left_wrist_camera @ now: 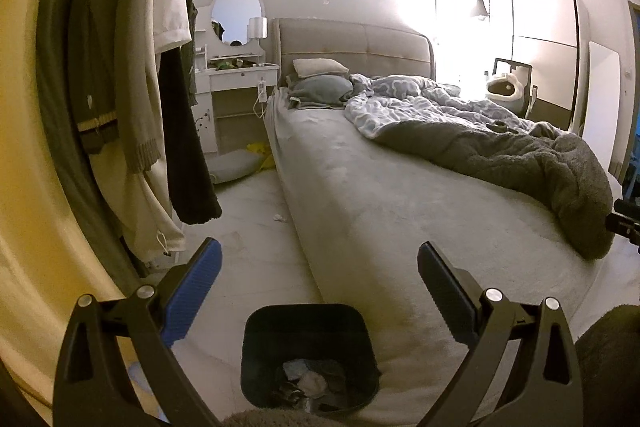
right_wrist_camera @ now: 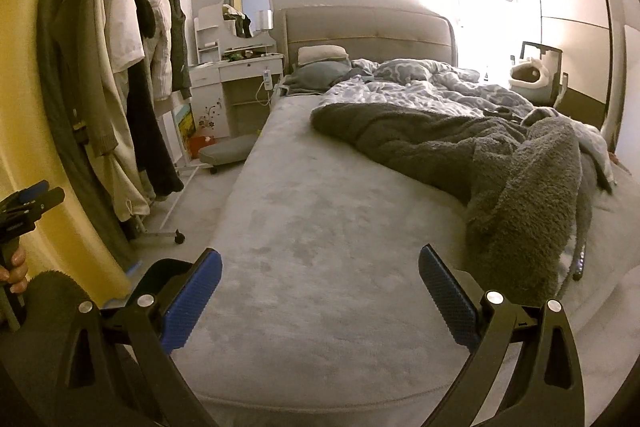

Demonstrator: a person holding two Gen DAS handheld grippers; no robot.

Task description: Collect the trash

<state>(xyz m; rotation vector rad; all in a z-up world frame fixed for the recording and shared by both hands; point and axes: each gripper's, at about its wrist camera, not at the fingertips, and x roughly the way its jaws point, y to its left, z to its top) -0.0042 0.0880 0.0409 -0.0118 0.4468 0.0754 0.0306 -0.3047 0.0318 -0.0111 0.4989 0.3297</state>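
The left tool (left_wrist_camera: 319, 267) is spread wide and holds nothing; directly beneath it a black bin (left_wrist_camera: 310, 355) with crumpled trash inside stands against the bed (left_wrist_camera: 360, 195). A small white scrap (left_wrist_camera: 279, 217) lies on the floor farther ahead. The right tool (right_wrist_camera: 320, 271), also spread and empty, hovers over the bed, a grey blanket (right_wrist_camera: 500, 163) ahead to its right.

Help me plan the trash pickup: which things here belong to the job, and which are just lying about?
Job: black bin with scraps inside; small white scrap on the floor beside the bed; both open grippers, left, right.

Lying about: grey blanket, pillows, hanging clothes.
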